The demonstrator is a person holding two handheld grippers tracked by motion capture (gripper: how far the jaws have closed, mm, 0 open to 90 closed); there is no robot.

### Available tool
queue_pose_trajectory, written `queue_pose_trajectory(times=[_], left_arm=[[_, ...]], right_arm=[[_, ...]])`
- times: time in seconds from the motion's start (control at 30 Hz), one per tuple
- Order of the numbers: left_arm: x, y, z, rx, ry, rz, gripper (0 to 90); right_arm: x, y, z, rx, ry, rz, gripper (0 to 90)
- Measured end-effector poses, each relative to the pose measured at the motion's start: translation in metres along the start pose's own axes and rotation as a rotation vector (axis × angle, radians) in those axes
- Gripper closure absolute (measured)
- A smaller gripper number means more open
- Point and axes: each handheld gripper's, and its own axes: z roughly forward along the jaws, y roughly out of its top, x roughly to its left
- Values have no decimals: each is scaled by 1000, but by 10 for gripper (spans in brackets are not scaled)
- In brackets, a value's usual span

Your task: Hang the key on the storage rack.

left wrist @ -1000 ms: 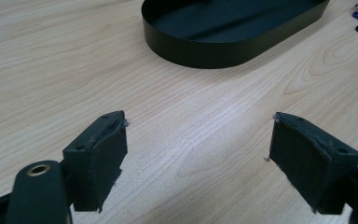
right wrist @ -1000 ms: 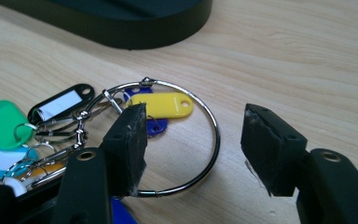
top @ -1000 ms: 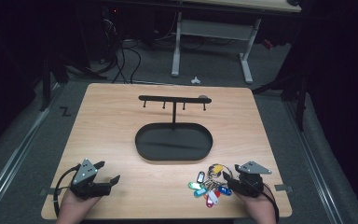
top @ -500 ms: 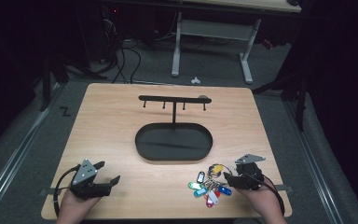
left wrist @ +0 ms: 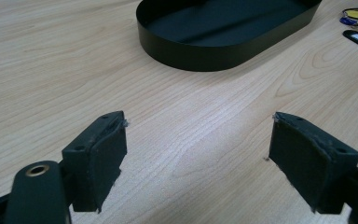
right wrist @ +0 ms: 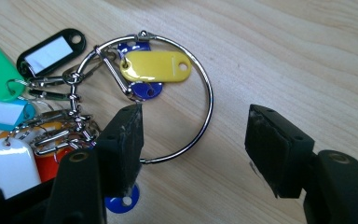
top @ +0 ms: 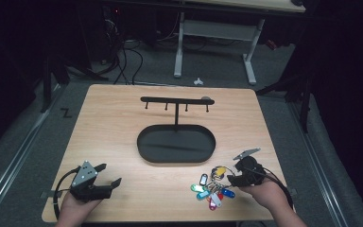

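Pale wood is the top of the table [top: 123, 123], and all things lie on it. Near the front left corner the left gripper [top: 105, 181] rests in a hand [top: 78, 210]. In the left gripper view its jaws stand wide apart with only bare wood between them, and they hold nothing. At the middle of the table stands a black oval tray [top: 176, 144], and a thin post rises from its far side to a rack [top: 176, 100] with small hooks under its bar. Toward the front right corner lies a bunch of key tags [top: 210, 189] in green, blue, red, white, yellow and black, all joined on a large metal ring [right wrist: 200, 107]. The right gripper [top: 231, 176] is just beside the bunch, at its right. In the right gripper view its jaws are wide: one jaw is over the near part of the ring, the other over bare wood outside it. They grip nothing. The yellow tag [right wrist: 156, 66] lies inside the ring.
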Motion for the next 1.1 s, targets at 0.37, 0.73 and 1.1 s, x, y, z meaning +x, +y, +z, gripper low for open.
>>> queue_pose_trajectory(times=[0.37, 0.73, 1.1], left_arm=[[0, -1, -1, 0, 1, -6, 195], [-1, 0, 1, 6, -1, 1, 196], [-2, 0, 0, 6, -5, 6, 196]], right_arm=[[3, 16, 12, 143, 14, 13, 384], [1, 15, 22, 217, 6, 104, 456], [1, 15, 27, 252, 22, 97, 587]])
